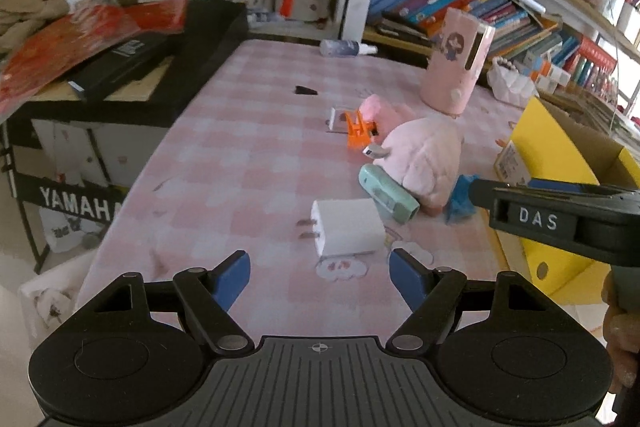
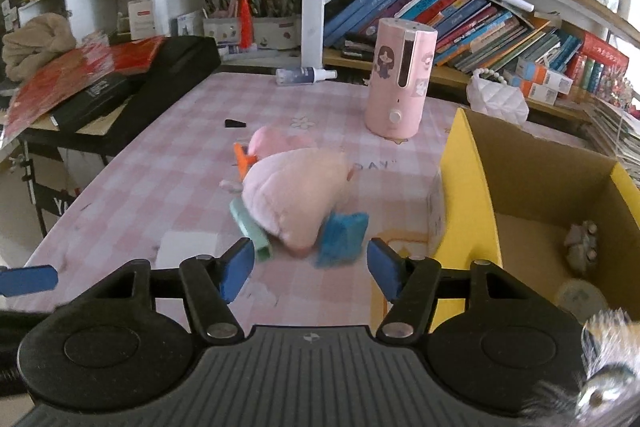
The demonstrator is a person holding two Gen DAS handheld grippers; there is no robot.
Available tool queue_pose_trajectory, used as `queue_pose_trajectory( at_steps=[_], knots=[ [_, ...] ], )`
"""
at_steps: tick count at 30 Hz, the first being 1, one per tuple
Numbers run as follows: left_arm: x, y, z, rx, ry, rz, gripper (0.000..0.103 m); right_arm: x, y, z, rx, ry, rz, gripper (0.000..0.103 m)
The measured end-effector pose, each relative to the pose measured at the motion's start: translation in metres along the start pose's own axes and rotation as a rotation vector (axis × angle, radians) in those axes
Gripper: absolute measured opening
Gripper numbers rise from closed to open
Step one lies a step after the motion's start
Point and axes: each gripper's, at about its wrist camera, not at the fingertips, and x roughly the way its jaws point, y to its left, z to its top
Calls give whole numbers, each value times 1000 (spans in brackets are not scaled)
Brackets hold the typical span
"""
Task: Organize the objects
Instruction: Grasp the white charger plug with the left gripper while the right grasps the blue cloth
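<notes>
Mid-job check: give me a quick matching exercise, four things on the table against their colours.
Things:
1 charger
2 plush toy
3 small clip
4 box

Colours:
A orange
B yellow
C white
D pink

Pairs: 1-C, 2-D, 3-A, 4-B

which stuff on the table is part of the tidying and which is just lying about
For the job: white charger, mint green device, pink plush, blue item, orange clip, yellow box.

Lying about: pink humidifier, spray bottle, books, black keyboard case.
</notes>
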Motion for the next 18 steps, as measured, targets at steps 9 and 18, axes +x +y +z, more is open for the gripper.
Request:
queue_pose_trajectory(
  at_steps=[9, 18],
  knots=[
    [56, -20, 18, 37, 58, 13, 78, 45, -10, 11, -12, 50, -37, 51],
    [82, -16, 22, 14, 112, 23, 76, 80, -20, 11, 22, 126, -76, 51]
  ],
)
